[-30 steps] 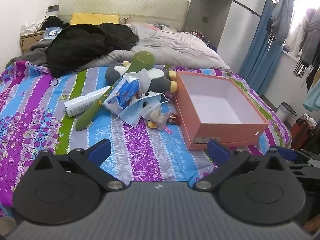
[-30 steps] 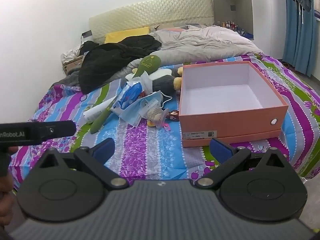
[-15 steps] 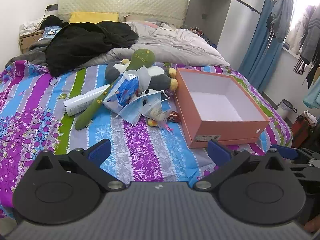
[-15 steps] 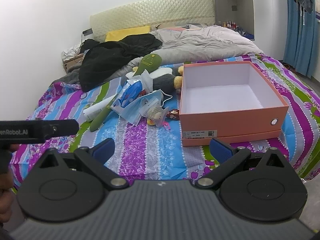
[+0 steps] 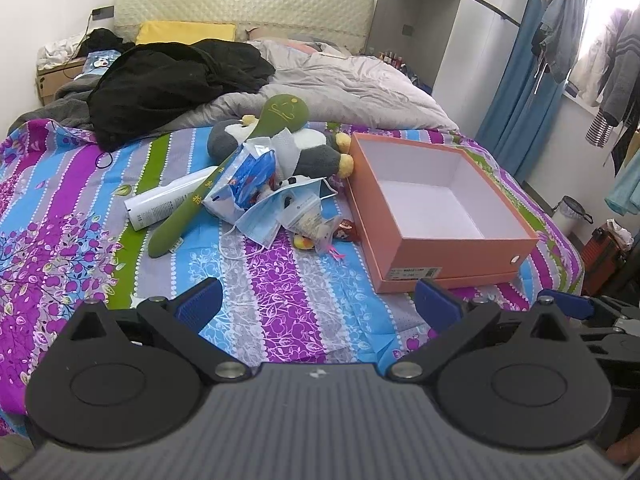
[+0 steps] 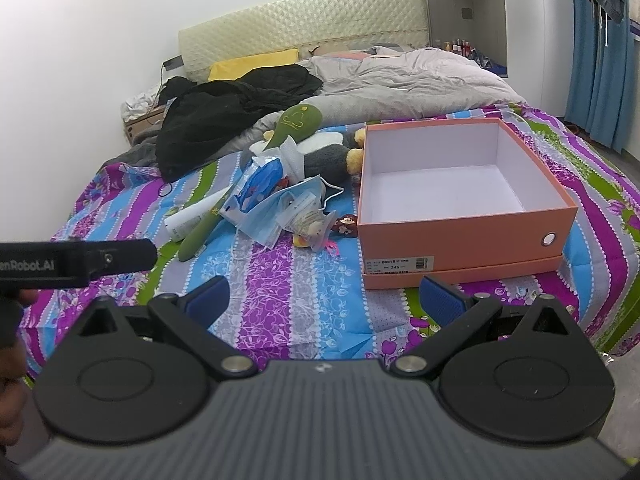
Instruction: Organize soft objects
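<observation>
Home bedroom. Bed (image 5: 280, 320) w/ striped floral sheet fills centre of frame; quilted headboard (image 5: 240, 8) top centre, yellow pillow (image 5: 184, 32) below it, rumpled grey duvet (image 5: 340, 92) upper mid. Black clothes pile (image 5: 168, 80) upper left on bed. Blue curtain (image 5: 520, 100) right side, garments on hangers (image 5: 560, 40) top right by window. Cardboard box (image 5: 52, 80) w/ stuff at far left edge. White walls.

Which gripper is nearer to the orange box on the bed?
Right, by a small margin. The right gripper hangs just short of the orange box, facing its labelled front. The left gripper sits off its near-left corner, facing the bedspread.
</observation>
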